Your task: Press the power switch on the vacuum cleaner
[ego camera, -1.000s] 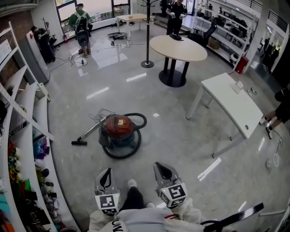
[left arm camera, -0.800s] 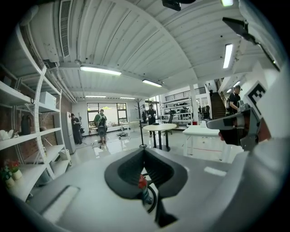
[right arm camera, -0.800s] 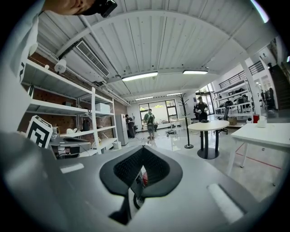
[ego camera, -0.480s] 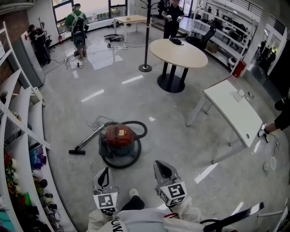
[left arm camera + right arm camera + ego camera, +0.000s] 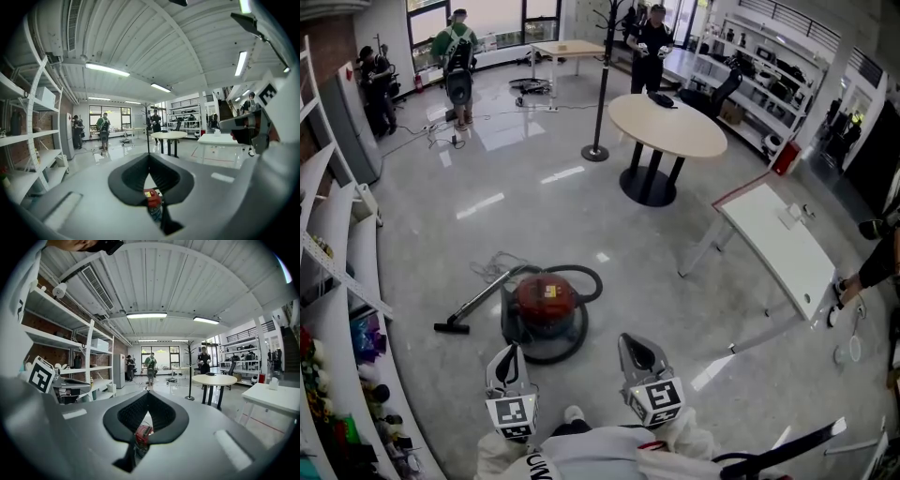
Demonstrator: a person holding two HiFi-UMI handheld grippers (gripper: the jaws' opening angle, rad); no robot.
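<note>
The vacuum cleaner (image 5: 546,302) stands on the glossy floor just ahead of me, a round dark canister with a red top. Its black hose (image 5: 586,274) loops behind it. Its wand ends in a floor nozzle (image 5: 450,327) at the left. My left gripper (image 5: 508,360) hangs close in front of the canister's near left edge, shut and empty. My right gripper (image 5: 637,352) is to the canister's right, also shut and empty. In the left gripper view the red top (image 5: 151,198) shows through the gap below the closed tips (image 5: 149,156). It shows likewise (image 5: 142,432) in the right gripper view.
Shelving (image 5: 342,281) full of small items lines the left side. A white desk (image 5: 778,246) stands at the right, with a person's hand (image 5: 848,281) beside it. Farther off are a round table (image 5: 667,122), a coat stand (image 5: 598,94) and several people.
I have come closer to the vacuum cleaner: it sits lower in the head view and nearer both grippers. Both grippers stay shut and hold their place before me.
</note>
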